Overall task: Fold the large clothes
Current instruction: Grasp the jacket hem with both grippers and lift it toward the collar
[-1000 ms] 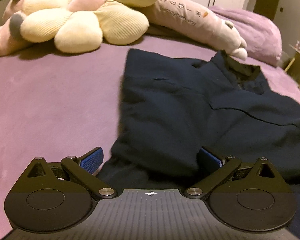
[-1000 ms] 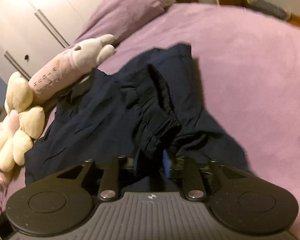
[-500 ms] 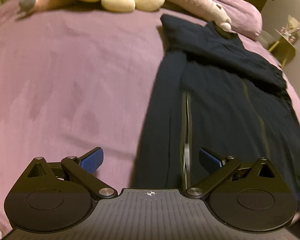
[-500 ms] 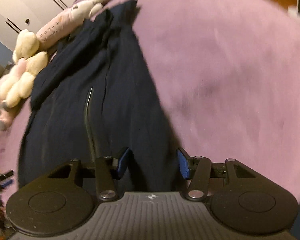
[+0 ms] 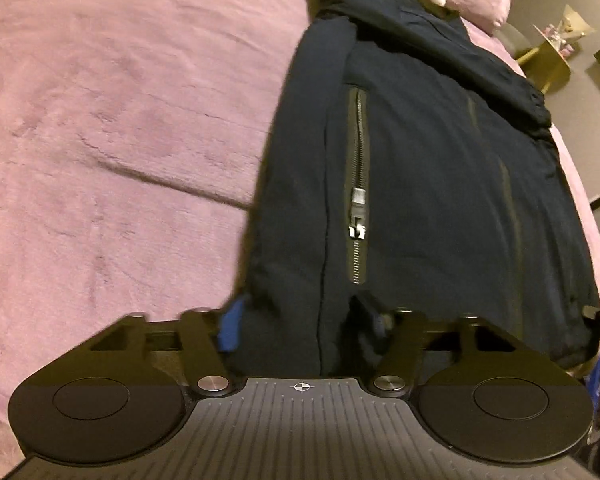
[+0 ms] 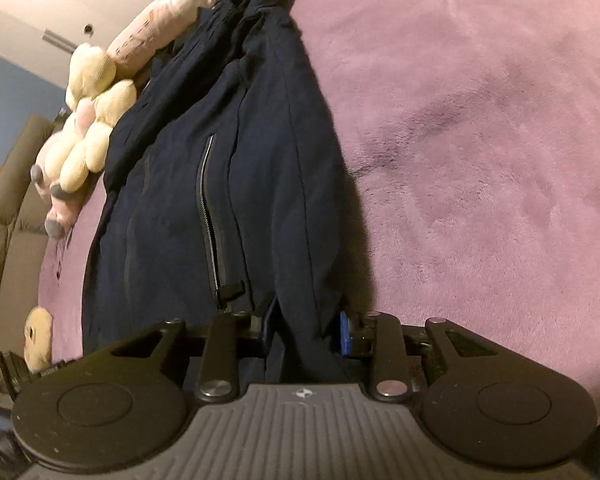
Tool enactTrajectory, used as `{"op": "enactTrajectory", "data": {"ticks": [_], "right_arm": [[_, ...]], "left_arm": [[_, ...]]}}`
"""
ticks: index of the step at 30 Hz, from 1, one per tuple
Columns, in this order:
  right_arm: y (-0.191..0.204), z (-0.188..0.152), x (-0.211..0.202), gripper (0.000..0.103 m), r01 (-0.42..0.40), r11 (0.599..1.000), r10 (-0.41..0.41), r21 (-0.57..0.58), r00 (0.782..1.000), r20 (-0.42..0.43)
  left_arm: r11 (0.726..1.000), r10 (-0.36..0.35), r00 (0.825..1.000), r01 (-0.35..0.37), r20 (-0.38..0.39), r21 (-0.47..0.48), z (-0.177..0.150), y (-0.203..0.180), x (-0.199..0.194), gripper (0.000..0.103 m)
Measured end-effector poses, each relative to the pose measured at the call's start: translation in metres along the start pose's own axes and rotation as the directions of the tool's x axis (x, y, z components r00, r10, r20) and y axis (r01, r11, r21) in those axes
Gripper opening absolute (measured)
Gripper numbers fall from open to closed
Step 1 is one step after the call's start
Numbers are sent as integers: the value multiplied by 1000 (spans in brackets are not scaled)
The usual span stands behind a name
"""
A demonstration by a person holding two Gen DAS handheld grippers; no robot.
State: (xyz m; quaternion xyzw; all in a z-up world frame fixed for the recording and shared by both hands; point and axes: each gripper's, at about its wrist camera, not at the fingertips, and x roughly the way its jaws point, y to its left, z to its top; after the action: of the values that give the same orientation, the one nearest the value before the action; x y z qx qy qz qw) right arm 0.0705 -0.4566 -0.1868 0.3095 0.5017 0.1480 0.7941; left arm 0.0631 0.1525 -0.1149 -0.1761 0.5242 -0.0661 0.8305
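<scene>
The dark jacket (image 5: 420, 168) is laid lengthwise on the purple bed (image 5: 120, 120), stretching away ahead of both tongs. The left tongs (image 5: 300, 328) are closing over the near hem corner; the right tongs (image 6: 304, 330) are closing on the opposite corner, cloth between each pair. Both corners are best gripped fully before the hem is lifted evenly toward the collar.

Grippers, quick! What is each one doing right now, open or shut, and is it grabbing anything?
Left gripper: jaws closing on the hem of the dark jacket.
Right gripper: jaws closing on the jacket's other bottom corner.
</scene>
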Motion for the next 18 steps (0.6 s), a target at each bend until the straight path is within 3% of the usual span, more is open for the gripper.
{"op": "enactTrajectory", "data": {"ticks": [1,2,3,6,10,13,18], "right_arm": [[3,-1,0,28,8,1000,-8,-20,1000,-4],[7,-1,0,18,14,999,-14,-40,1000,-3],[10,-1,-1,15,7,998,-7,-63,1000,-6],[20,0,-9,12,-38,995,37,-96,999,-12],[33,8,-23,11,-132,988,134,-76,991,15],[43,18,-32,11,-195,979,199,-65,978,67],[64,55,-41,10,-260,963,268,-68,940,213]], "left_arm": [[1000,-6,1000,6,0,9,-1,-1,-2,41],[1000,-10,1000,10,2,10,-1,-2,-5,27],[1000,-24,1000,24,0,4,0,-2,-7,23],[998,-58,998,58,19,-1,5,-8,-17,20],[987,-148,982,154,119,-47,23,-16,-44,19],[975,-195,961,211,194,-67,49,-26,-59,19],[966,-214,937,245,276,-81,103,-44,-66,19]]}}
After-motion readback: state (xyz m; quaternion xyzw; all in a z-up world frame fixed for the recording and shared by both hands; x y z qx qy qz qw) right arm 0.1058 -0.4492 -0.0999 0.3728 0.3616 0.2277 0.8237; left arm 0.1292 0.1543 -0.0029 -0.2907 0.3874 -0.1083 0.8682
